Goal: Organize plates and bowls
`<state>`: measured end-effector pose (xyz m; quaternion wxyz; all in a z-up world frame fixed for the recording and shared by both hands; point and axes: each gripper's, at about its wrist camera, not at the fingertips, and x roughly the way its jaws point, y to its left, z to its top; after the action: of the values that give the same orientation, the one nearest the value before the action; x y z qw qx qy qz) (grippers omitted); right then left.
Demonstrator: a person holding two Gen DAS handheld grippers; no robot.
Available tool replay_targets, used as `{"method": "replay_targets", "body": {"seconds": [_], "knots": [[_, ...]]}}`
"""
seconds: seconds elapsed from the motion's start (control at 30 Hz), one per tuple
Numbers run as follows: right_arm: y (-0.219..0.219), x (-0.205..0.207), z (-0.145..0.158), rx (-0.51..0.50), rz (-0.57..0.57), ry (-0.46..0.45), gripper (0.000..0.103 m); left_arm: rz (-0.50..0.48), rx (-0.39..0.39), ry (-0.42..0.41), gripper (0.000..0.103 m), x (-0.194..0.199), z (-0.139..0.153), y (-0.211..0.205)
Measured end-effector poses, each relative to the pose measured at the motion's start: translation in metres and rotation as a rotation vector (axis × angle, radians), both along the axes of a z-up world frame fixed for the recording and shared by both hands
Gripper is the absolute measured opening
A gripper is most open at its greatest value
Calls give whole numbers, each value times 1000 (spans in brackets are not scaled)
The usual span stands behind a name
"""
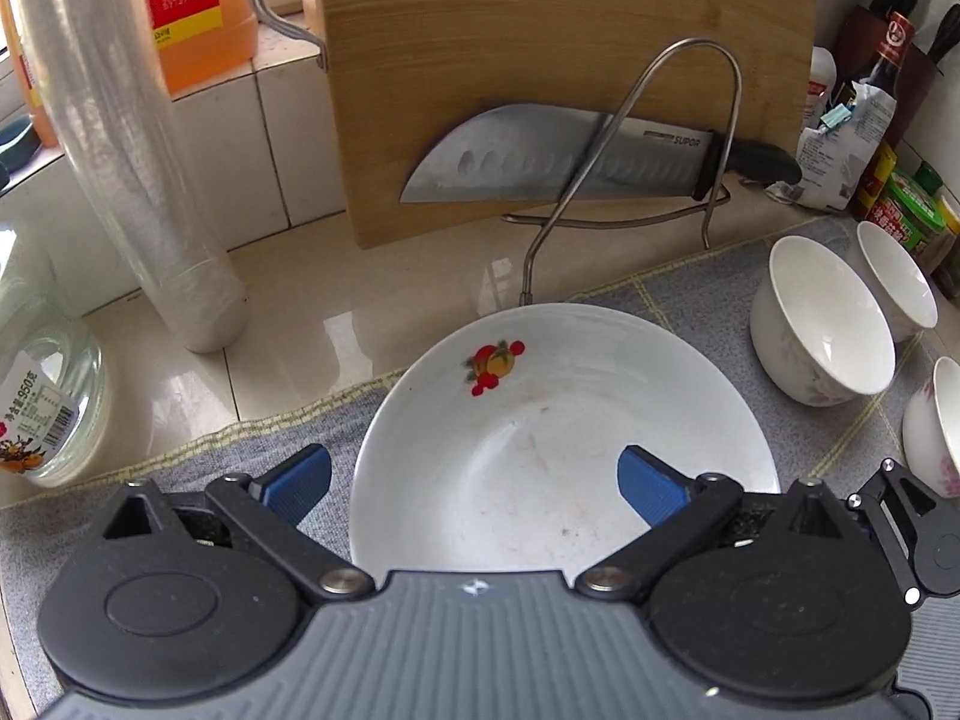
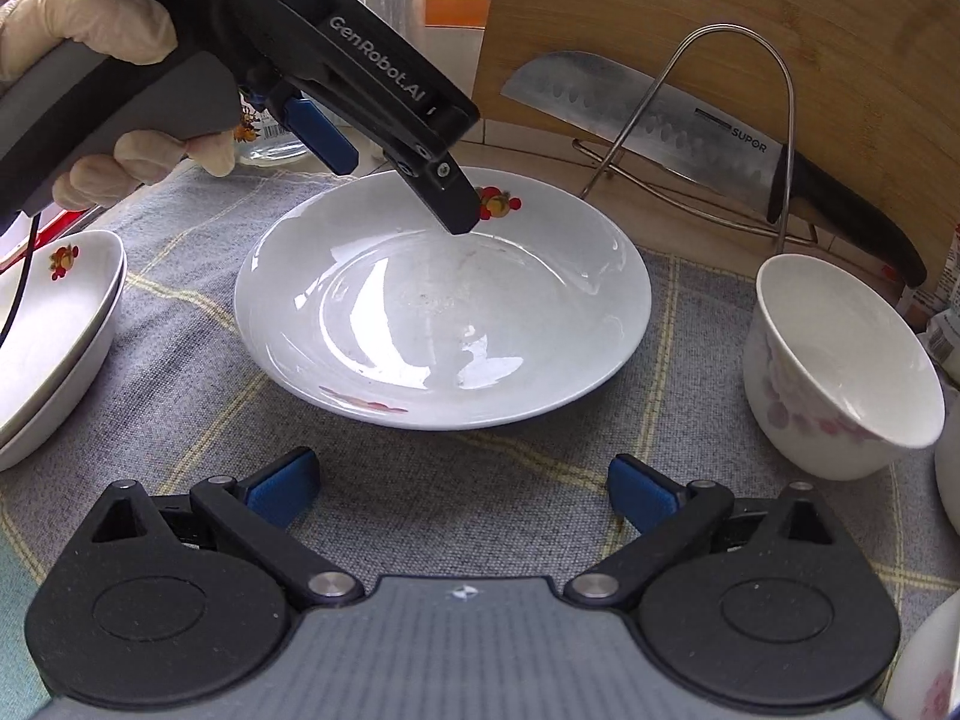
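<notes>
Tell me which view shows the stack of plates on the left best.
The right wrist view: the stacked plates sit at its left edge on the cloth, two rims visible, partly cropped. The left wrist view shows none of that stack, only the single big plate.

A wooden cutting board (image 1: pixel 540 60) leans upright at top centre, a knife (image 1: pixel 576 159) resting across a wire rack (image 1: pixel 678 138) before it. Upper left, an oil bottle (image 1: pixel 198 12); a grey cloth (image 1: pixel 690 294) covers the surface (image 1: pixel 336 300).

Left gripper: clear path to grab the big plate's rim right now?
Probably yes. The left gripper is open and straddles the plate rim; nothing lies between them. The right gripper hangs back, over the cloth.
</notes>
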<state>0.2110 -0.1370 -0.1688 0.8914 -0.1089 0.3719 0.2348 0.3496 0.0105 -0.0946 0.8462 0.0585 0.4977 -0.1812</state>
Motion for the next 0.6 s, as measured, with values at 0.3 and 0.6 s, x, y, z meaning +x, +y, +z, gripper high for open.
{"method": "replay_targets", "body": {"seconds": [0.3, 0.6], "knots": [[2, 12, -1, -3, 77, -2, 103, -18, -22, 25, 98, 14, -8, 4], [0, 22, -1, 1, 113, -10, 103, -65, -19, 22, 98, 24, -7, 0]]}}
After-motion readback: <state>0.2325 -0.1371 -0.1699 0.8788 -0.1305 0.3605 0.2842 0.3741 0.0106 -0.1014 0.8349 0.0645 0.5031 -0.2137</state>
